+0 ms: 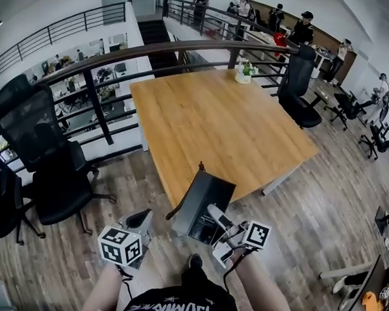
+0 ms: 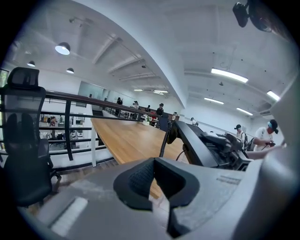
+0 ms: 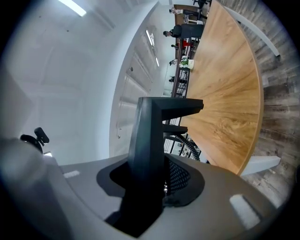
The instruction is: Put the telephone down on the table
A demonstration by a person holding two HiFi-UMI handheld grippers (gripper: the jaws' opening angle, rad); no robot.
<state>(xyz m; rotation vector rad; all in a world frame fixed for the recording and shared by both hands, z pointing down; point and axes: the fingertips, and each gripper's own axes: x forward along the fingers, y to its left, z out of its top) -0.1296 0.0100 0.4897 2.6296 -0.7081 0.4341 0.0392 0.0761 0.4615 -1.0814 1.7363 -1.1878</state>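
**Telephone held short of the table**
Our right gripper (image 1: 216, 218) pinches the black desk telephone (image 1: 203, 207) by one edge, likely leaving its base free to land. It hangs beside the wooden table's (image 1: 216, 120) near corner. Our left gripper (image 1: 139, 219) is spread and empty. The tabletop is bare except for a far potted plant (image 1: 244, 71), with a railing (image 1: 122, 53) behind it.

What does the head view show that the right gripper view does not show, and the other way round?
Only the head view: the left gripper, the black office chairs and the person's arms. Only the right gripper view: up close, the right gripper's fingers pressed on the telephone's edge. Both: the telephone, the wooden table and the potted plant at its far end.
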